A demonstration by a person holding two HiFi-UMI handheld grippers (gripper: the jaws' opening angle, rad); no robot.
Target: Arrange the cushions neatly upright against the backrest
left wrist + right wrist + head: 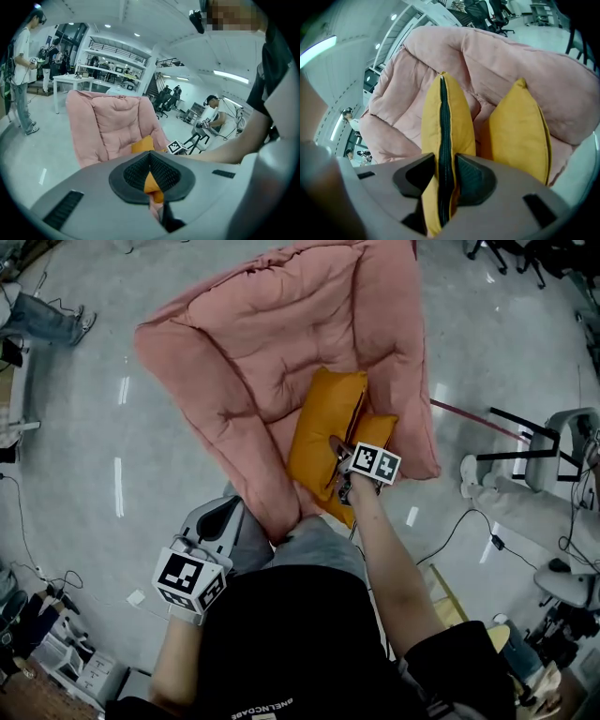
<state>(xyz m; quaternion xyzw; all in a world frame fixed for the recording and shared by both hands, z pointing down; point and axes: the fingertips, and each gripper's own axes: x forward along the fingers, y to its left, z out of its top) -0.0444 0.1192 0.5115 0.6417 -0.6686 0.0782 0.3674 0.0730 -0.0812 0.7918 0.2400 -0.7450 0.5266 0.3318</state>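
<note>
**Zipper edge of one cushion clamped, second cushion beside it**

Head view, 12 o'clock: pink padded chair (262,343) spread on a grey floor (84,427). Toward 5 o'clock of its seat, two orange cushions standing side by side and touching.

Larger cushion (323,423) set on edge, with its dark zipper seam turned toward 6 o'clock. Pinched along that seam by the right gripper (339,460), reaching in from 6 o'clock. Jaws narrow, with one pad pressed on each side of the zipper and fabric squeezed between them.

Right gripper view: zipper running from 6 to 12 o'clock straight through the jaws. Smaller cushion (518,131) upright at 3 o'clock of the held one, resting against the chair's padded side. Pink padding behind both.

Left gripper (225,512) low at 7 o'clock of the head view, beside the person's hip. Well apart from both cushions.

Left gripper view: pads meeting at the tips with nothing caught between them. Chair at 11 o'clock beyond them, with a patch of orange showing past the pads.
</note>
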